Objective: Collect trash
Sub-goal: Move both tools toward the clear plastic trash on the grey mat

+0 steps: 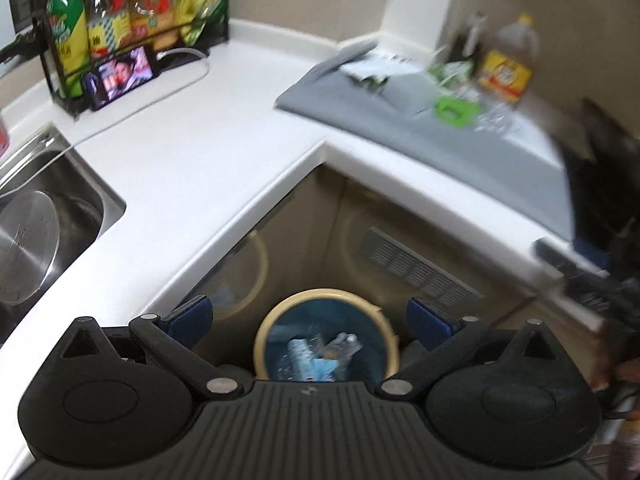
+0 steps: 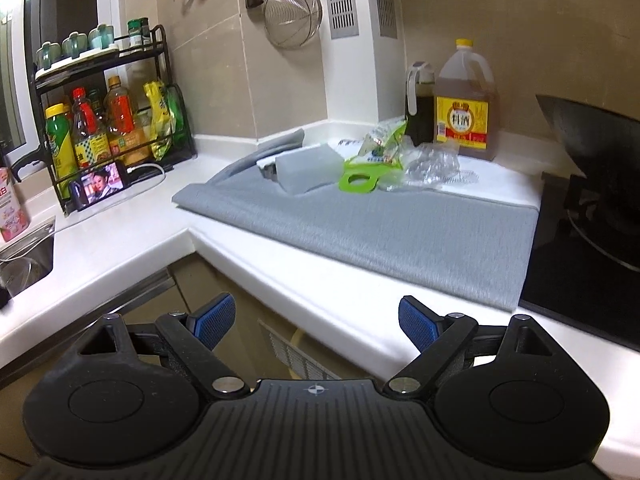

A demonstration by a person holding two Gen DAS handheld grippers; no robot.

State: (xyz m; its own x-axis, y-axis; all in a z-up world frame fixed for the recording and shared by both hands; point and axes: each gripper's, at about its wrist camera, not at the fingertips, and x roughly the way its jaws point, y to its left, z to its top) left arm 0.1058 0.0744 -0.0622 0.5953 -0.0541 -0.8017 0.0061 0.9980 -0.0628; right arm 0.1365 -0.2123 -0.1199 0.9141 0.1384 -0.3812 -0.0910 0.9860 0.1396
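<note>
Right now both my hand-held grippers, left (image 1: 308, 316) and right (image 2: 316, 320), gape empty. Trash (image 2: 384, 160) sits at the counter's back edge by a jug (image 2: 466, 100); the bin (image 1: 326, 336) waits on the floor. Grabbing crinkly plastic risks toppling it.

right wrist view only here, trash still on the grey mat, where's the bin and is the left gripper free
Observer: The trash bin stands on the floor in the cabinet corner, directly below the left gripper.
Operator: anything in it already
Observer: Yes, crumpled wrappers lie at the bottom.
Operator: and the left fingers
Observer: The left fingers are spread wide with nothing between them.
</note>
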